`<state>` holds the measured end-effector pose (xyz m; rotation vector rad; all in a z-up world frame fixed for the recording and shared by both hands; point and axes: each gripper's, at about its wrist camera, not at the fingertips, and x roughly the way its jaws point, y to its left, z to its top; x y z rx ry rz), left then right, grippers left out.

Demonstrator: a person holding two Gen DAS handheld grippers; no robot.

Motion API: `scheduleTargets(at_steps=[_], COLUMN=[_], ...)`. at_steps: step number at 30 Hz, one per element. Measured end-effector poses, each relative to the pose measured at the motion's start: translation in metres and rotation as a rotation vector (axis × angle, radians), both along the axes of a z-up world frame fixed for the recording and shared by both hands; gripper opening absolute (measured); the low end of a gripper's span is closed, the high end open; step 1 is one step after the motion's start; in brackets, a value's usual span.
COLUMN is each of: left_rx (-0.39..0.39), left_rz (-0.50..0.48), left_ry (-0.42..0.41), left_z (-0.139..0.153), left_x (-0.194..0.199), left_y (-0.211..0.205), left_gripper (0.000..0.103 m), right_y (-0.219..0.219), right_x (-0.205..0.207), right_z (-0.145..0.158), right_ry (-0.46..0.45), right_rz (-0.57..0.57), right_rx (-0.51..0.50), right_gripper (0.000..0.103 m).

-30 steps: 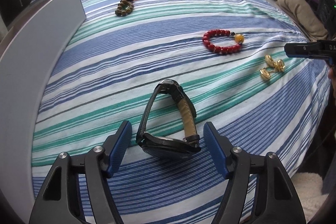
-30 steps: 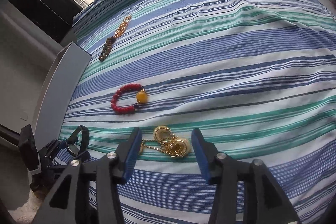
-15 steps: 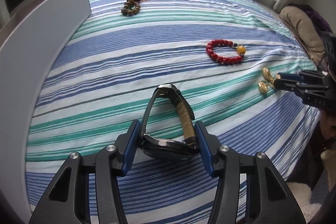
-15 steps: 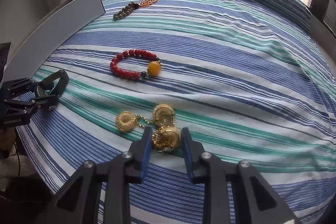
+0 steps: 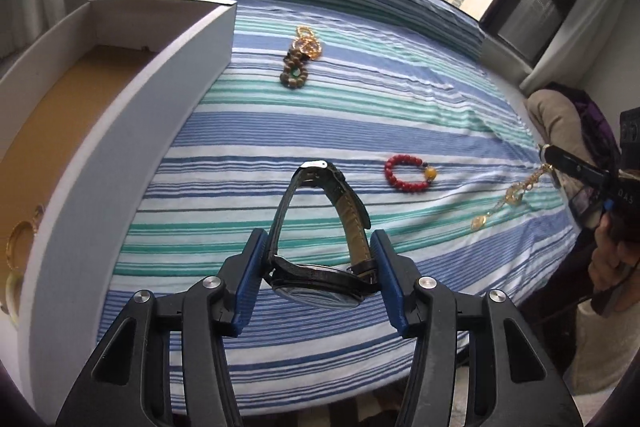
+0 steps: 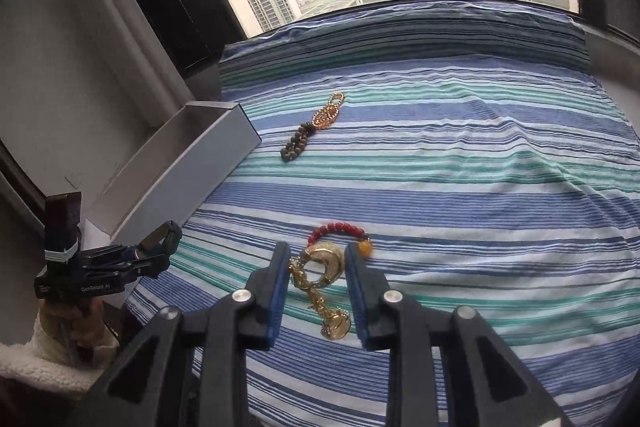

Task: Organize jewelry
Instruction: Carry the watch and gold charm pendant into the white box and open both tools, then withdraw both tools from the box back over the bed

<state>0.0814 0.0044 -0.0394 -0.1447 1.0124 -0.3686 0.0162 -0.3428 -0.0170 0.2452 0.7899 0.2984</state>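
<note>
My left gripper (image 5: 318,273) is shut on a black watch (image 5: 320,227) with a tan-lined strap and holds it above the striped bed. My right gripper (image 6: 316,277) is shut on a gold chain with round gold pendants (image 6: 326,263), which dangles above the bed; it also shows in the left wrist view (image 5: 508,199). A red bead bracelet (image 5: 408,173) with an amber bead lies on the bed, partly behind the gold piece in the right wrist view (image 6: 340,229). A brown bead bracelet (image 5: 294,73) and a gold ornament (image 5: 308,45) lie farther back.
A white box (image 5: 120,131) with a tan floor stands at the bed's left edge and holds a gold ring-shaped piece (image 5: 20,239). It also shows in the right wrist view (image 6: 180,171). A window is behind the bed. Beige and purple fabric (image 5: 560,119) lies at the right.
Both grippers closed on their pieces and lifted them off the bed: the left raised the watch, the right raised the gold chain, which now hangs.
</note>
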Motion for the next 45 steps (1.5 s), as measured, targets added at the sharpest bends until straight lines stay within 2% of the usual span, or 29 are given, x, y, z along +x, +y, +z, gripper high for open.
scheduleTargets(at_steps=[4, 8, 13, 18, 21, 24, 28, 32, 33, 34, 36, 39, 41, 42, 45], left_rx=[-0.028, -0.031, 0.025, 0.05, 0.053, 0.062, 0.065, 0.071, 0.078, 0.084, 0.085, 0.102, 0.119, 0.119, 0.117], left_rz=[0.046, 0.138, 0.298, 0.42, 0.466, 0.496, 0.518, 0.536, 0.542, 0.547, 0.55, 0.538, 0.523, 0.503, 0.438], left_ry=[0.002, -0.021, -0.052, -0.033, 0.005, 0.044, 0.1, 0.13, 0.129, 0.127, 0.108, 0.06, 0.023, 0.001, -0.061], left_z=[0.036, 0.073, 0.095, 0.081, 0.058, 0.032, -0.001, -0.021, -0.021, -0.021, -0.016, 0.001, 0.015, 0.022, 0.038], left_x=[-0.006, -0.008, 0.003, 0.032, 0.055, 0.074, 0.091, 0.103, 0.104, 0.104, 0.1, 0.086, 0.074, 0.068, 0.049], left_y=[0.036, 0.092, 0.165, 0.222, 0.246, 0.263, 0.273, 0.273, 0.271, 0.27, 0.267, 0.255, 0.241, 0.232, 0.198], left_gripper=[0.054, 0.054, 0.054, 0.054, 0.054, 0.054, 0.054, 0.055, 0.059, 0.064, 0.069, 0.077, 0.081, 0.084, 0.092], right_y=[0.024, 0.064, 0.128, 0.207, 0.258, 0.307, 0.358, 0.391, 0.395, 0.397, 0.392, 0.375, 0.36, 0.353, 0.325], right_x=[0.004, 0.024, 0.063, 0.102, 0.127, 0.152, 0.185, 0.208, 0.211, 0.214, 0.213, 0.196, 0.178, 0.17, 0.137], right_z=[0.039, 0.076, 0.106, 0.118, 0.115, 0.102, 0.067, 0.027, 0.02, 0.015, 0.014, 0.028, 0.04, 0.044, 0.048], right_ry=[-0.062, -0.112, -0.143, -0.158, -0.155, -0.148, -0.098, -0.017, 0.005, 0.028, 0.032, -0.008, -0.053, -0.078, -0.13], right_rz=[0.06, 0.148, 0.265, 0.37, 0.418, 0.45, 0.465, 0.471, 0.47, 0.465, 0.44, 0.427, 0.403, 0.388, 0.342], right_rx=[0.01, 0.027, 0.052, 0.084, 0.082, 0.037, -0.03, -0.076, -0.08, -0.082, -0.065, -0.057, -0.087, -0.105, -0.167], right_gripper=[0.028, 0.028, 0.028, 0.028, 0.028, 0.028, 0.028, 0.03, 0.032, 0.044, 0.052, 0.052, 0.062, 0.07, 0.075])
